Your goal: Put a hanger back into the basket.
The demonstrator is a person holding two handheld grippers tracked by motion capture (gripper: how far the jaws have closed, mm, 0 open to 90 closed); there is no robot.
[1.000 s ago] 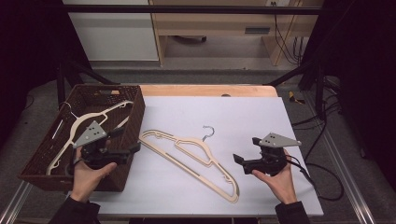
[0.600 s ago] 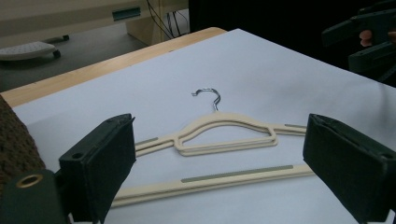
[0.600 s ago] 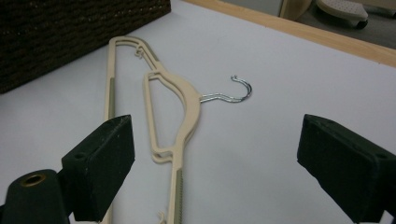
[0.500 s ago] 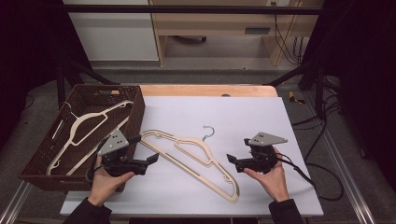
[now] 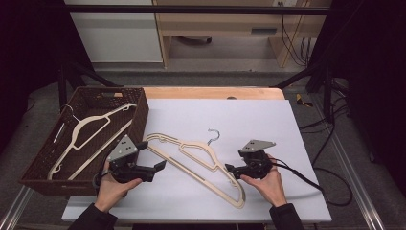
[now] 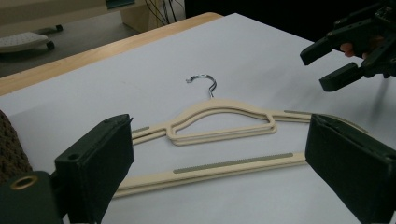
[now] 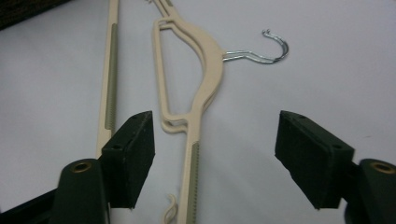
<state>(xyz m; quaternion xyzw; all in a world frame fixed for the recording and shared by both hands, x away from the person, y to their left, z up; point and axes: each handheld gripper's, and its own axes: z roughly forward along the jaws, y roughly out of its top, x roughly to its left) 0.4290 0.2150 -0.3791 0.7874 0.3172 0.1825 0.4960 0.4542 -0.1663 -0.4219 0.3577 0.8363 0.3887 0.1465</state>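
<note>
The cream plastic hanger (image 5: 198, 165) with a metal hook (image 5: 214, 135) is lying flat on the white table (image 5: 297, 143), between the two hands and just beside the brown wicker basket (image 5: 139, 112), where another cream hanger (image 5: 79, 139) is already resting.

The left gripper (image 5: 155, 167) is pointing at the hanger's left end with its jaws standing wide apart and nothing between them; in the left gripper view the bottom bar (image 6: 224, 165) is lying across the gap, untouched. The right gripper (image 5: 231, 168) is hovering at the right shoulder, and its jaws have just been closing, though they are not pressing on anything yet; the shoulder arm (image 7: 194, 154) is passing between them.

The risks I am seeing:
- The hanger is thin and flat against the table, so jaws coming in too high are likely to close on air or skid it sideways.
- If one side is gripping before the other, the hanger could be pivoting away from the open jaws.
- Lifted by one end, the far tip or the hook might be catching on the basket rim or tangling with the hanger inside.
</note>
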